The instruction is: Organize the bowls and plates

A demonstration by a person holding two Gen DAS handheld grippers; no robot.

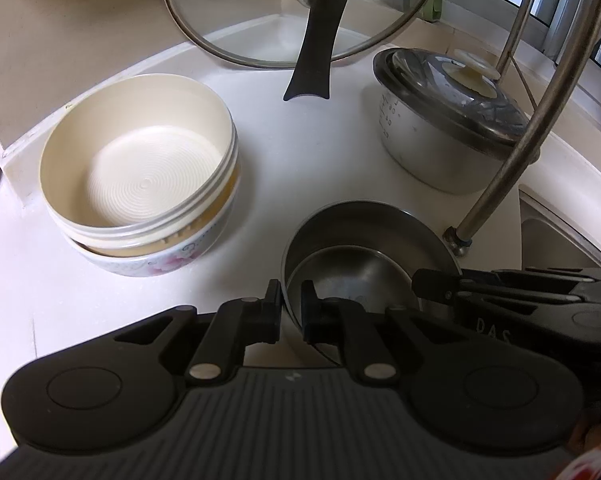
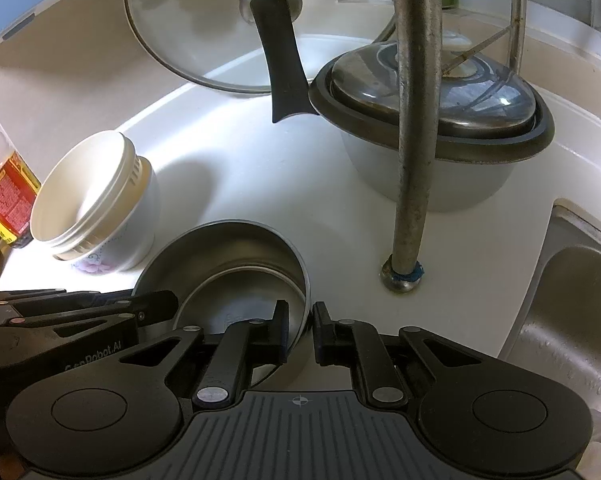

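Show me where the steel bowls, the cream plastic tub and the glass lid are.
steel bowls (image 1: 364,236), left wrist view, inner back wall of the outer bowl.
cream plastic tub (image 1: 148,176), left wrist view, ridged bottom.
glass lid (image 2: 188,32), right wrist view, glass pane.

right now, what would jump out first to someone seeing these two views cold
Nearest the cameras, both grippers meet at a steel bowl with a smaller steel dish nested inside: the left gripper has its jaws astride the left rim, the right gripper astride the right. Behind, a big glass lid with a black handle leans on the wall, and a curved steel faucet rises in front of a lidded pot.
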